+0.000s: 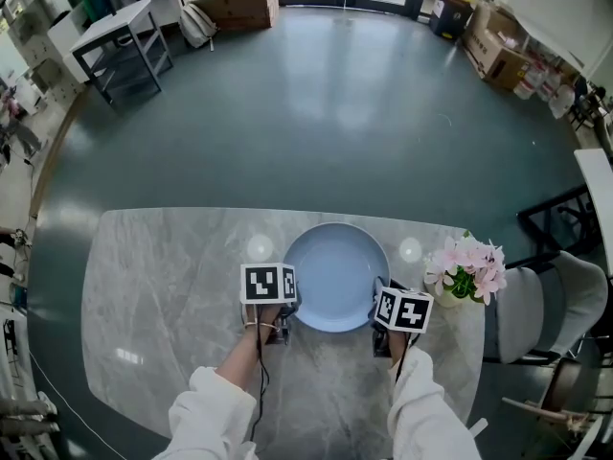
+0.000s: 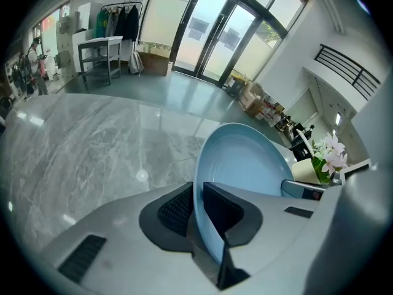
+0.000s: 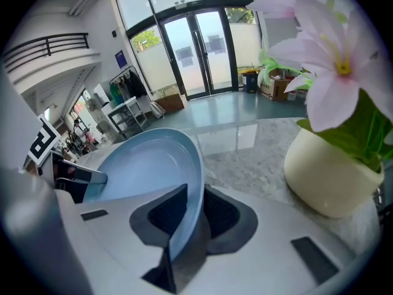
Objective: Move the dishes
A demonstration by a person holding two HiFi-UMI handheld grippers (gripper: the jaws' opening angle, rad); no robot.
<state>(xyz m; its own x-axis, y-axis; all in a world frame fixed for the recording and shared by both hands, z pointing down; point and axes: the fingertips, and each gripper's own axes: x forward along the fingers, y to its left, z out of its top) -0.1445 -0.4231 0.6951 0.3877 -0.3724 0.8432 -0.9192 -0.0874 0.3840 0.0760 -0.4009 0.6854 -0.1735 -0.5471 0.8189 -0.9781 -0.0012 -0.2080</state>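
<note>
**Head view.** A light-blue plate (image 1: 335, 276) is seen lying on the grey marble table (image 1: 163, 295), between the two grippers. The left gripper (image 1: 287, 316) is set at the plate's left rim and the right gripper (image 1: 376, 320) at its right rim. A flower pot (image 1: 466, 274) with pink blooms stands just to the right of the right gripper.

**Left gripper view.** The jaws are closed on the plate's rim, with a pad pressed against each face. The plate extends ahead and to the right of the jaws.

**Right gripper view.** The plate's rim is seen between the jaws. A narrow gap is noted at the outer pad, so the rim is not clamped. The flower pot stands near, to the right of the jaws and apart from the plate.
</note>
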